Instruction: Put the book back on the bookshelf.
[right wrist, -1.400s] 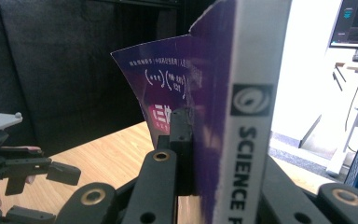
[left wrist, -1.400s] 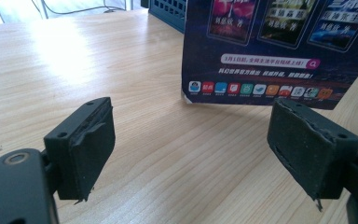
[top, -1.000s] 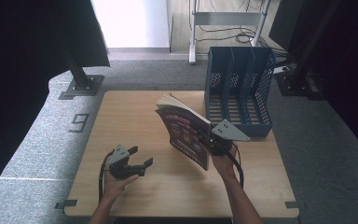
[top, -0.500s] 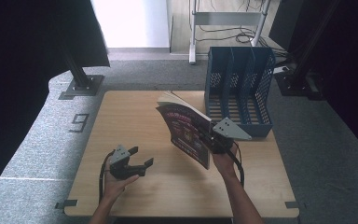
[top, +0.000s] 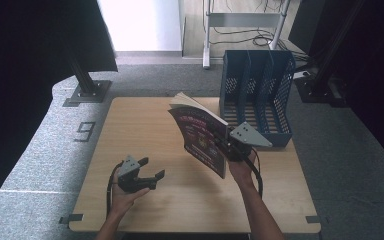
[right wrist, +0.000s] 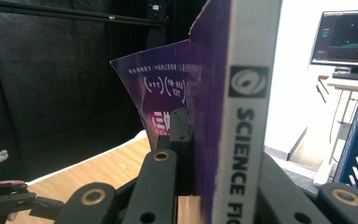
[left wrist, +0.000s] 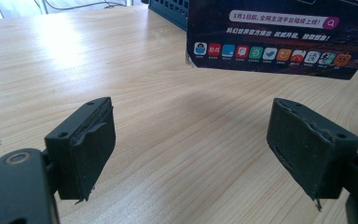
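Note:
A purple-covered magazine (top: 198,134) stands upright above the middle of the wooden table (top: 145,125), spine toward the person. My right gripper (top: 225,146) is shut on its lower spine edge. In the right gripper view the white spine (right wrist: 247,116) rises between the jaws of the right gripper (right wrist: 214,144). My left gripper (top: 152,168) rests low at the table's front left, open and holding nothing. In the left gripper view the left gripper (left wrist: 191,135) has its pads wide apart over bare wood, and the magazine's cover (left wrist: 270,42) hangs farther off.
A blue slotted file holder (top: 255,95) stands at the table's back right corner, just behind the magazine. A stand's base plate (top: 87,92) lies on the floor at the back left. A lit monitor (right wrist: 349,37) shows beyond the table.
The right gripper and the magazine have edged very slightly away from the person. The left gripper has stayed where it was.

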`<action>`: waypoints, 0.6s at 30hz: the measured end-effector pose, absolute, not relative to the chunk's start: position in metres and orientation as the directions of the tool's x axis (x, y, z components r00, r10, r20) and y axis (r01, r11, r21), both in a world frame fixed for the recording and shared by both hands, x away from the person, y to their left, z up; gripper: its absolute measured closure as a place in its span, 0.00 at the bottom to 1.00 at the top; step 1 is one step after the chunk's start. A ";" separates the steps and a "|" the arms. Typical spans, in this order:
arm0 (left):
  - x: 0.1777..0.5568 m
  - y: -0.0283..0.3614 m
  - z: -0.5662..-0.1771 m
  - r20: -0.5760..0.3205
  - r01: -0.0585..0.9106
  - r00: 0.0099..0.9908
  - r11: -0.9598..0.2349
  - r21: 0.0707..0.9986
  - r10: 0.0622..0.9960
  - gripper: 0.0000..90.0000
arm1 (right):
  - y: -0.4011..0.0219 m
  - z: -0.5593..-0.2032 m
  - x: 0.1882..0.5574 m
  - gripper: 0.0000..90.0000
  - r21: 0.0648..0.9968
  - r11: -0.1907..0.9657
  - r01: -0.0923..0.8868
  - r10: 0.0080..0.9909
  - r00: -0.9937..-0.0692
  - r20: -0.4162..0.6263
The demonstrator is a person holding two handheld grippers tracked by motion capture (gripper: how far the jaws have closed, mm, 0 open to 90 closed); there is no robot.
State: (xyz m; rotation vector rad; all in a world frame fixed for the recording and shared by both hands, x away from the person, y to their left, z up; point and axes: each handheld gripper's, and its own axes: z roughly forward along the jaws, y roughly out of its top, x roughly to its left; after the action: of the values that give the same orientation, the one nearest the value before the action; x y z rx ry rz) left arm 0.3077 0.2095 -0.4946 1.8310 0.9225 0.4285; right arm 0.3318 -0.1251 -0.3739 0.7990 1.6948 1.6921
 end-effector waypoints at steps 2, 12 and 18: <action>0.308 0.210 -0.494 -0.113 0.401 0.646 -0.210 0.892 0.755 0.17 | -0.125 -0.374 0.333 0.91 1.000 0.001 0.000 0.777 -0.630 -0.001; 0.308 0.209 -0.495 -0.113 0.404 0.645 -0.212 0.890 0.755 0.17 | -0.128 -0.370 0.336 0.91 1.000 -0.014 0.000 0.785 -0.620 0.011; 0.308 0.210 -0.495 -0.116 0.406 0.642 -0.208 0.890 0.758 0.17 | -0.128 -0.364 0.337 0.91 1.000 -0.018 -0.010 0.789 -0.615 0.008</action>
State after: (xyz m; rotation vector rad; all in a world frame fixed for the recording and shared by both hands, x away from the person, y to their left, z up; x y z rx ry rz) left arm 0.3076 0.2101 -0.4948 1.8314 0.9307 0.4279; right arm 0.3365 -0.1280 -0.3640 0.8187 1.6579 1.6970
